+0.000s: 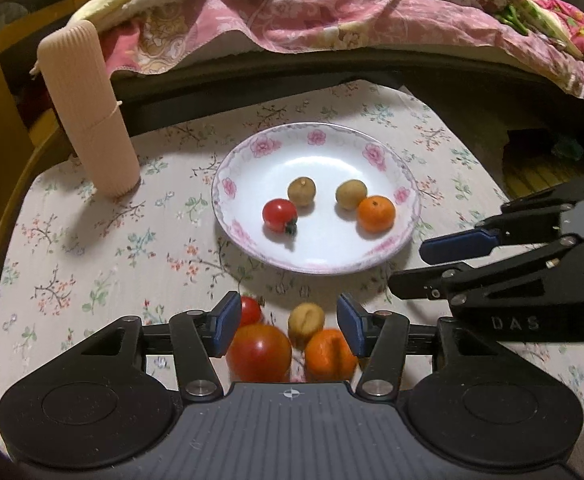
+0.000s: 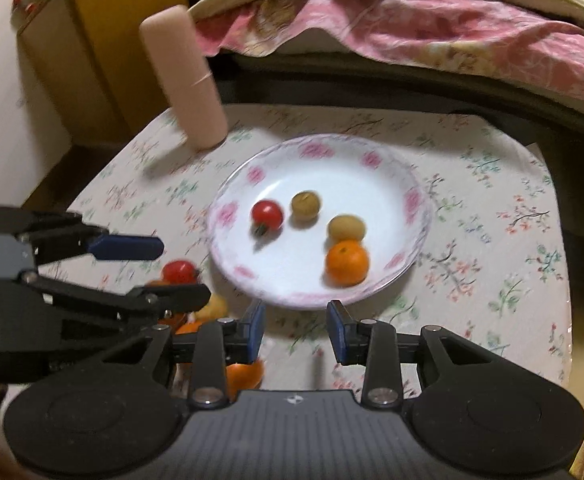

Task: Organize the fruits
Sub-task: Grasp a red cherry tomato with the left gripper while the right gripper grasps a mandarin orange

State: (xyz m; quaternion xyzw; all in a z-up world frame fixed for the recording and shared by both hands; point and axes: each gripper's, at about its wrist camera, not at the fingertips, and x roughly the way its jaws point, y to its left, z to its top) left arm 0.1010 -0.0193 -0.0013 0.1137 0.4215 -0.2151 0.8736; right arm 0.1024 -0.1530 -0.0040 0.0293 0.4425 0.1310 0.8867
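Note:
A white plate with a pink flower rim (image 1: 372, 152) (image 2: 412, 200) sits mid-table. It holds a cherry tomato (image 1: 279, 215) (image 2: 267, 213), two brown longans (image 1: 302, 191) (image 1: 351, 194) and a small orange (image 1: 376, 213) (image 2: 346, 262). On the cloth in front of the plate lie a large tomato (image 1: 259, 353), a cherry tomato (image 1: 250, 311), a longan (image 1: 306, 319) and an orange (image 1: 330, 356). My left gripper (image 1: 289, 328) hangs open over this group, its pads beside the fruit without pressing. Right of it, my right gripper (image 2: 298, 332) is open over bare cloth, nothing between its fingers.
A tall pink ribbed cylinder (image 1: 87, 112) (image 2: 183, 76) stands at the table's far left. A bed with a pink floral quilt (image 1: 332, 12) runs behind the table. A wooden cabinet (image 2: 103, 40) is at the left. The floral tablecloth (image 1: 91, 248) ends near both sides.

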